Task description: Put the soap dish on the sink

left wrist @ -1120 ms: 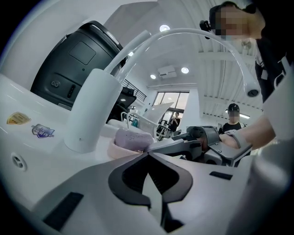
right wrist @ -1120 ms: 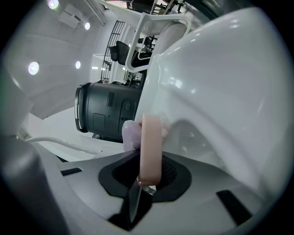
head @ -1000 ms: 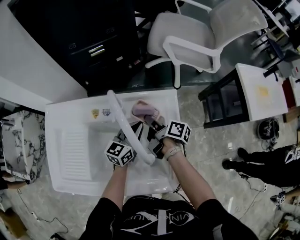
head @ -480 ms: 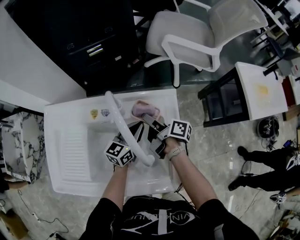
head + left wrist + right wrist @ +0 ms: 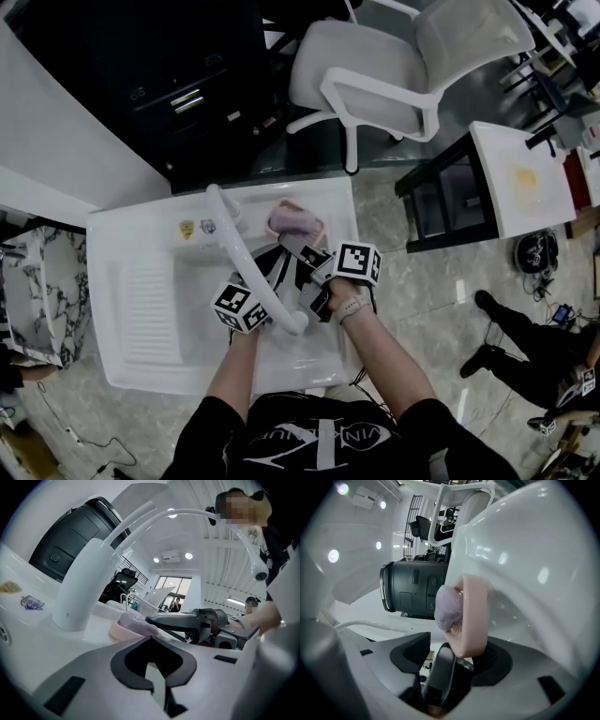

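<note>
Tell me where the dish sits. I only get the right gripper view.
Observer: The dish sits on the sink's back rim, just right of the faucet base.
Operator: Say whether it lies flat.
Observer: Yes. The left gripper view shows it flat on the rim, with the soap on top.
Operator: Report the left gripper.
Observer: The left gripper hangs over the basin under the faucet, fingers together, with nothing between them.
</note>
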